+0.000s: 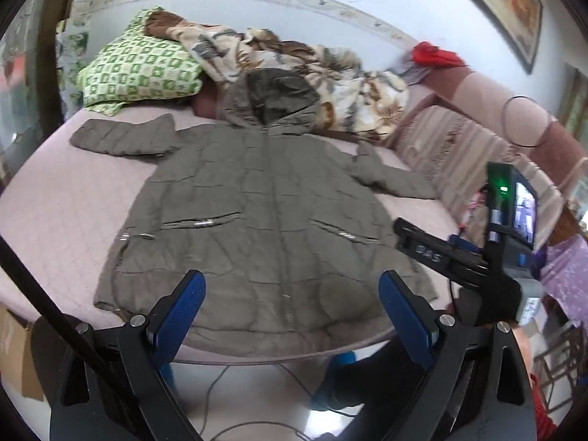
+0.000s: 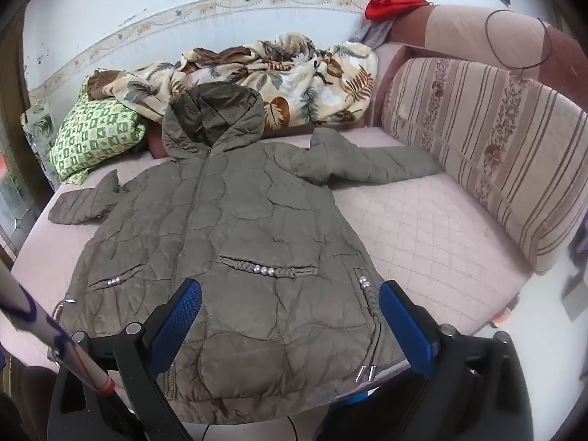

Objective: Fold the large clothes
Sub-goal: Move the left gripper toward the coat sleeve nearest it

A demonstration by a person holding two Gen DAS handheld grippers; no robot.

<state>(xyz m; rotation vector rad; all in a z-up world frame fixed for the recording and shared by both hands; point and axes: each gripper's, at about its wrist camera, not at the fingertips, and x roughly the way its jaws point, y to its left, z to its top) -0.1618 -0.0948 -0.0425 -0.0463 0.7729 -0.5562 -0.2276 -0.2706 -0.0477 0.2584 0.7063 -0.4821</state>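
Observation:
An olive-grey quilted hooded coat (image 1: 257,202) lies flat and zipped on the pink bed (image 1: 55,213), hood toward the wall, both sleeves spread out to the sides. It also shows in the right wrist view (image 2: 235,250). My left gripper (image 1: 292,290) is open and empty, above the coat's hem near the bed's front edge. My right gripper (image 2: 290,301) is open and empty, over the coat's lower right part near the pearl-trimmed pocket (image 2: 268,270). The right gripper's body (image 1: 470,253) shows at the right of the left wrist view.
A green patterned pillow (image 1: 139,70) and a leaf-print blanket (image 2: 279,73) lie behind the hood. A striped cushion (image 2: 488,150) lines the bed's right side. Red cloth (image 2: 393,3) sits in the far corner. Cables lie on the floor (image 1: 257,397) below the bed edge.

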